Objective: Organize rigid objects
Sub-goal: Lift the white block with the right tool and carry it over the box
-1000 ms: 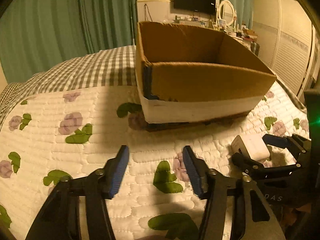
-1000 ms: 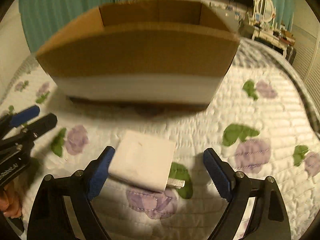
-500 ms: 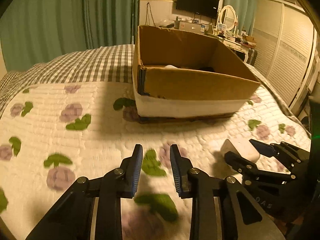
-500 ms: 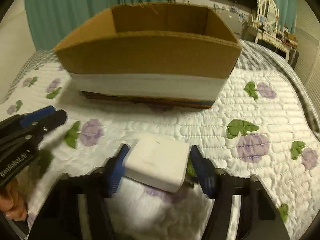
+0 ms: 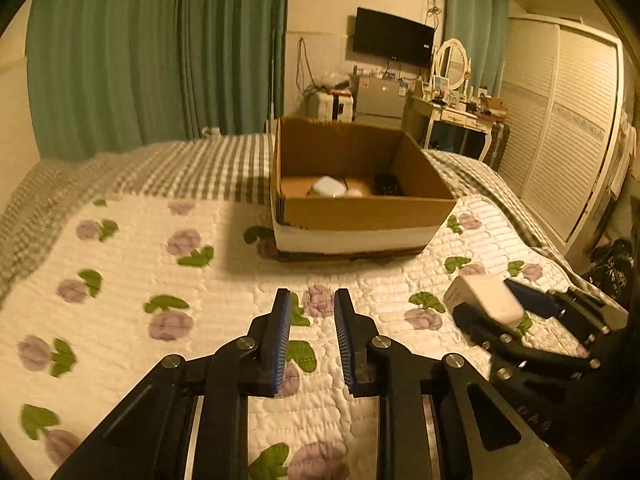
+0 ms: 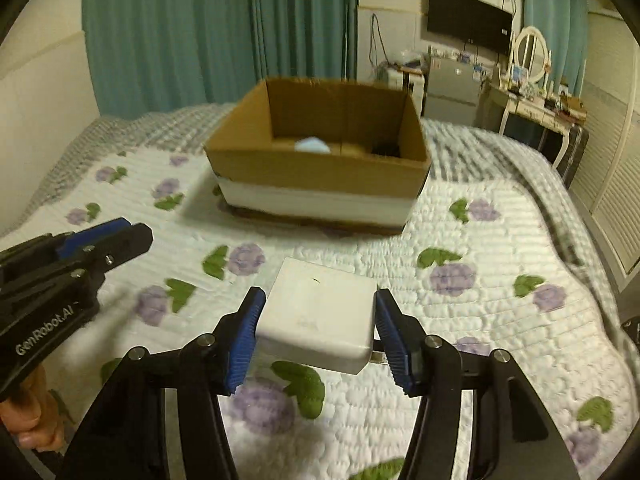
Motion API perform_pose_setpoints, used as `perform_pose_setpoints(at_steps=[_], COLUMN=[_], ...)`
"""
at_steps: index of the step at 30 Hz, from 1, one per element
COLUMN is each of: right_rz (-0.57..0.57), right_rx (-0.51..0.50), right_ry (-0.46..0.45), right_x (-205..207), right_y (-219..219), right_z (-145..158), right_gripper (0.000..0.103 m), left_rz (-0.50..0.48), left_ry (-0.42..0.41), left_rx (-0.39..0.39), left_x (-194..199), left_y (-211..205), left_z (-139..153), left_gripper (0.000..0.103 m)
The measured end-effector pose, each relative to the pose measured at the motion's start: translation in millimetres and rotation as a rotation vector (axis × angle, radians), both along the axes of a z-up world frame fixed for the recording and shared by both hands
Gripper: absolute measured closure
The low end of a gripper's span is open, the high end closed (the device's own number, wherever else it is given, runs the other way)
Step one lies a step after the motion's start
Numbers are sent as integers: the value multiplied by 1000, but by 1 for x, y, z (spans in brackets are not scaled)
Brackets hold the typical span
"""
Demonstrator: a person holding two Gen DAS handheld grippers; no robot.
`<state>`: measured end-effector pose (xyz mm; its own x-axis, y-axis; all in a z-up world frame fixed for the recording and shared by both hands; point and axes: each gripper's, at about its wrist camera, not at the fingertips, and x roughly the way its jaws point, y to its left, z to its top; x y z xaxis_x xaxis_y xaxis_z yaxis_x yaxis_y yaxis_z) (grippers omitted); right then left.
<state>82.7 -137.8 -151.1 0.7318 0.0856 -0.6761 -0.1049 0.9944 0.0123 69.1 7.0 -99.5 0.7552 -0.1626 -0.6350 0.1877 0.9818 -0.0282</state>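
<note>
My right gripper [image 6: 318, 330] is shut on a white square power adapter [image 6: 320, 318] and holds it above the quilt. The adapter also shows in the left wrist view [image 5: 482, 298], between the right gripper's fingers. An open cardboard box [image 6: 320, 184] stands on the bed ahead; it also shows in the left wrist view [image 5: 360, 212]. Inside it lie a pale rounded object [image 5: 328, 186] and a dark object [image 5: 386, 186]. My left gripper [image 5: 310, 338] is nearly closed and empty, above the quilt to the left of the right gripper.
The bed has a white floral quilt [image 5: 140, 280] and a grey checked blanket [image 5: 192, 168] behind it. Green curtains [image 5: 140, 60], a dresser with a mirror [image 5: 452, 92] and a louvred wardrobe [image 5: 568, 140] stand beyond the bed.
My right gripper closed on the adapter and lifted it off the quilt. My left gripper closed most of the way. Both rose and drew back from the box.
</note>
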Motion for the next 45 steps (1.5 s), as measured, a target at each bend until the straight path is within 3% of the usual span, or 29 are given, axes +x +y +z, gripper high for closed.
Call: perform_pose_setpoints(at_steps=[15, 29, 36, 45], right_rz=[-17, -1, 2, 3], right_rx=[38, 49, 26, 15], right_ry=[-231, -423, -483, -485], right_x=[-43, -33, -11, 37], right_y=[-12, -16, -6, -6], right_z=[111, 204, 230, 219], right_gripper=[48, 47, 47, 47], left_rz=[-43, -36, -30, 7], left_ry=[-215, -385, -424, -388], left_rx=[-5, -36, -58, -70], left_x=[-32, -2, 28, 81], left_y=[-13, -10, -7, -4], left_z=[99, 177, 189, 167], left_gripper=[81, 81, 81, 81])
